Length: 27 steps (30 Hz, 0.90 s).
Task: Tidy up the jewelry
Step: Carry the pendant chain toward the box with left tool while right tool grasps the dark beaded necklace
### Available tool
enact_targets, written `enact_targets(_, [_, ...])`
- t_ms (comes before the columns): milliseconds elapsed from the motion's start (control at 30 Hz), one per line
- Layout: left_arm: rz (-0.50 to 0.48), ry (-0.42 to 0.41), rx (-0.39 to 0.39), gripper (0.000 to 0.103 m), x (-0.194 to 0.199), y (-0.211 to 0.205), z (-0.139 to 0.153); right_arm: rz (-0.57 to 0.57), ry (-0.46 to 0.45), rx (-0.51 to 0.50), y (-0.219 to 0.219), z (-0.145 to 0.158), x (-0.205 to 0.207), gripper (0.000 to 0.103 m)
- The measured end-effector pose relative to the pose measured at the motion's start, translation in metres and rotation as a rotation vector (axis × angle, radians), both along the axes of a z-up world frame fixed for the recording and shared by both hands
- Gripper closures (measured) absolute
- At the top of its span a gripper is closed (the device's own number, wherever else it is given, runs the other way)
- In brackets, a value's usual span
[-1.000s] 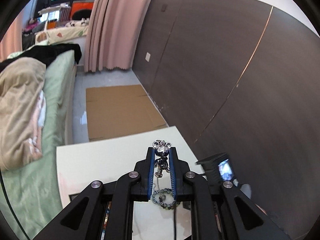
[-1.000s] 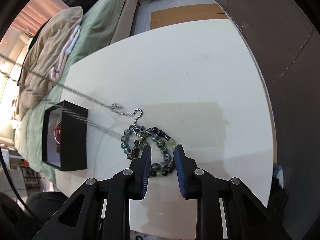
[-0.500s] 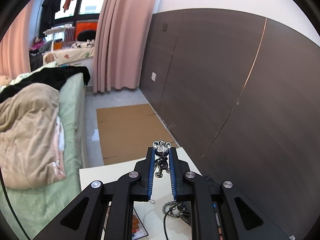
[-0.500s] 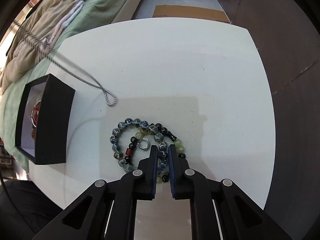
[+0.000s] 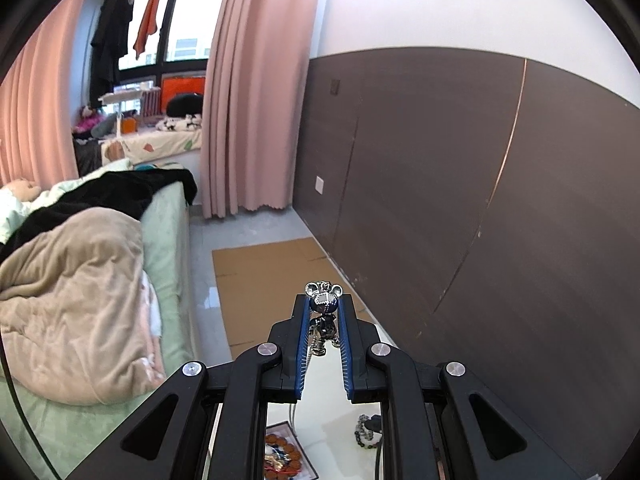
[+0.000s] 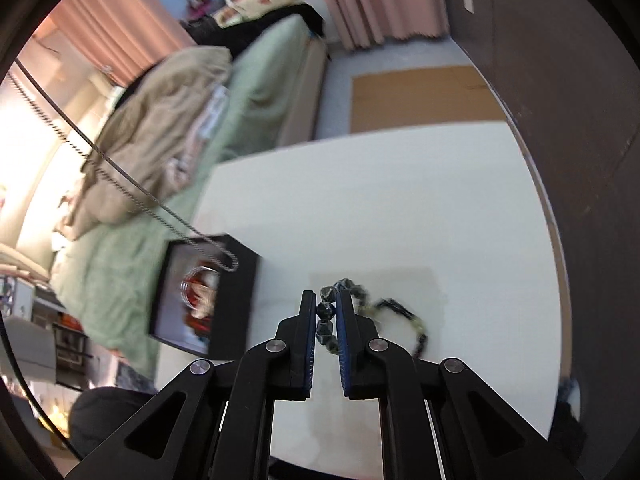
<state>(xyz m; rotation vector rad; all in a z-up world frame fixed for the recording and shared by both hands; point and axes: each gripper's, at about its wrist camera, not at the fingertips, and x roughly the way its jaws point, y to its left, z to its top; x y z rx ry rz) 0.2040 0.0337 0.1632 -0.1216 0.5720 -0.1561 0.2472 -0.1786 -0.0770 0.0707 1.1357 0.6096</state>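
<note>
My left gripper (image 5: 323,305) is shut on a silver bear pendant (image 5: 323,310), held high above the white table (image 5: 320,400); its silver chain (image 6: 160,208) hangs down over the black jewelry box (image 6: 236,300). My right gripper (image 6: 325,305) is shut on a dark beaded bracelet (image 6: 326,320), lifting it off the table. Another beaded bracelet (image 6: 404,316) trails to the right, touching the table. The box holds red beads (image 6: 198,292) and also shows in the left wrist view (image 5: 280,452).
A bed with a beige blanket (image 5: 68,304) and green sheet stands left of the table. A dark wall panel (image 5: 480,220) runs along the right. Flat cardboard (image 5: 276,276) lies on the floor beyond the table. Pink curtains (image 5: 252,100) hang at the back.
My left gripper has risen higher with the pendant, drawing the chain up off the table. My right gripper has shut on the dark bracelet and lifted it, tilting toward the box.
</note>
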Motion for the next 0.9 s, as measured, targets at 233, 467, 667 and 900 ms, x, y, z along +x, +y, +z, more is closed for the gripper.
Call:
enact_targets(233, [0.026, -0.029, 0.019, 0.089, -0.014, 0.011, 0.017, 0.019, -0.044, 0.086, 0.022, 0.015, -0.002, 0.092])
enact_targets(467, [0.044, 0.000, 0.018, 0.089, -0.019, 0.022, 0.004, 0.028, -0.050, 0.191, 0.028, 0.025, -0.005, 0.092])
enact_targets(667, [0.041, 0.048, -0.001, 0.089, -0.015, 0.026, -0.022, 0.045, -0.057, 0.193, 0.039, 0.024, -0.008, 0.092])
enact_targets(900, [0.039, 0.098, -0.030, 0.089, -0.008, 0.030, -0.052, 0.062, -0.055, 0.165, 0.045, 0.019, -0.011, 0.092])
